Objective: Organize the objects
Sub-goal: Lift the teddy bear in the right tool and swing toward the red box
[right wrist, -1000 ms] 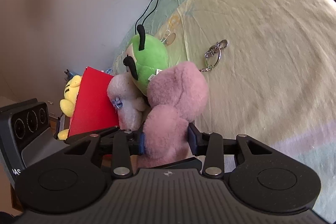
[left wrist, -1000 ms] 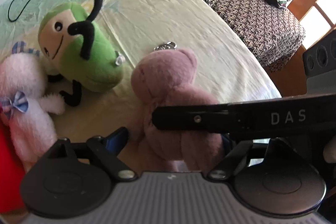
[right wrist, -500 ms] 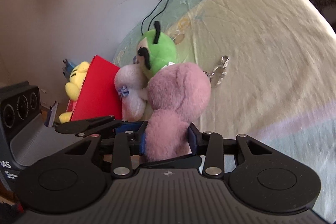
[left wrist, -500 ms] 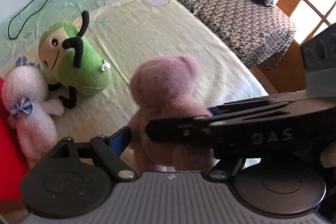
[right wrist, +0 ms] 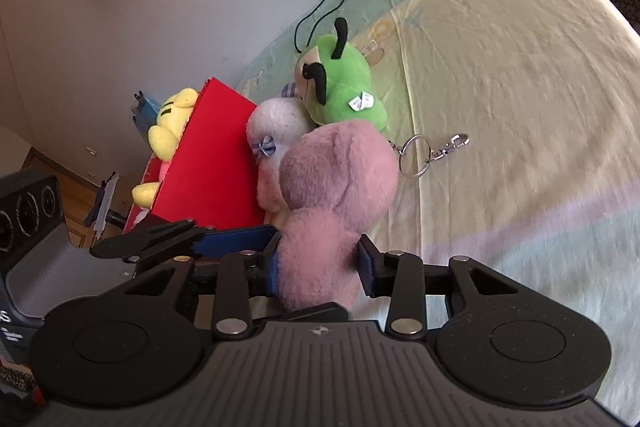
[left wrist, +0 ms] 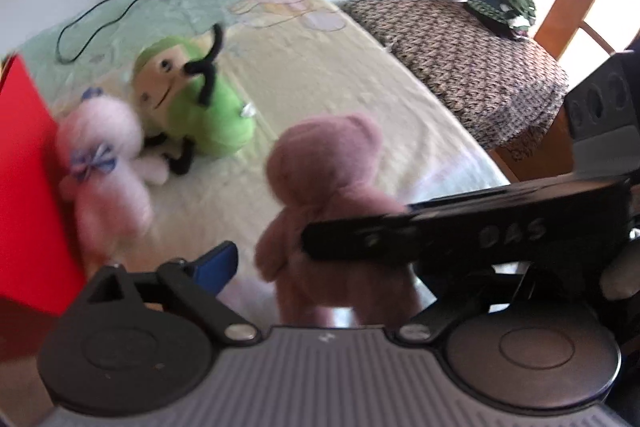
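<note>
Meanwhile left gripper point(left wrist: 320, 267) had just opened wide, clear of the pink bear point(right wrist: 332, 203), right gripper point(right wrist: 318, 263) stayed clamped on its body above the bed's point(right wrist: 520, 87) near edge, so handover looked done, red box point(right wrist: 216, 155) likely next.

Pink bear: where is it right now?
In the right wrist view the pink bear sits low at centre, clamped in the right gripper, just right of the red box and in front of the white plush.
</note>
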Demonstrator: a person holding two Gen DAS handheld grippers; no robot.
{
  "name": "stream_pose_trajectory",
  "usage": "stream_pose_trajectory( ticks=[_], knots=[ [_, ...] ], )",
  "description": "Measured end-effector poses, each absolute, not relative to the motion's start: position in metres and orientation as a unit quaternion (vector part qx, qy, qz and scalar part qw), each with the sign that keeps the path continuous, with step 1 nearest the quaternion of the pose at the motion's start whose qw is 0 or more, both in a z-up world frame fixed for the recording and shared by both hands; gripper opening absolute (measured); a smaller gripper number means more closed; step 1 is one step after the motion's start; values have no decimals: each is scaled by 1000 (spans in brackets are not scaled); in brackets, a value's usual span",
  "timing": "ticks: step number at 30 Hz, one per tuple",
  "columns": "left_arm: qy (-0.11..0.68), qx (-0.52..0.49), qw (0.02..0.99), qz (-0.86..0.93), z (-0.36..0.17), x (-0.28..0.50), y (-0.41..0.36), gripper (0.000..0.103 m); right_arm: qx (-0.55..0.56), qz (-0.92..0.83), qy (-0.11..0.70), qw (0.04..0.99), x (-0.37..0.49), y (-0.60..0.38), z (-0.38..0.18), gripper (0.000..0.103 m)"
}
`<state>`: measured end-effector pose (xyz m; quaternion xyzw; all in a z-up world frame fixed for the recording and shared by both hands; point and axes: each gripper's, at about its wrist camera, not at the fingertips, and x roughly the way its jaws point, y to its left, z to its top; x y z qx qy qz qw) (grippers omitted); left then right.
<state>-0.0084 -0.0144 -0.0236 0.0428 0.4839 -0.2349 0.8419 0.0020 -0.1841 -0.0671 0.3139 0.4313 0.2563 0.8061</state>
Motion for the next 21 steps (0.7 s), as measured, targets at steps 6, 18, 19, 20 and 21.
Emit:
stream_pose_trajectory(
  ticks=[6,18,19,20,21],
  knots=[
    [531,-8,811,-244,-50,-1,-4,85,307,274,420,809,-3,-174,-61,39],
    [494,15,834,-246,-20,-23,1,73,271,298,383,831,-19,-160,-33,39],
    [488,14,838,-244,-16,-27,5,73,270,303,379,832,-19,-158,-30,39],
    [482,12,842,-242,-11,-29,9,73,270,310,373,832,-20,-156,-26,39],
    [475,10,846,-239,-6,-33,13,73,272,317,368,831,-21,-155,-23,39]
  ],
)
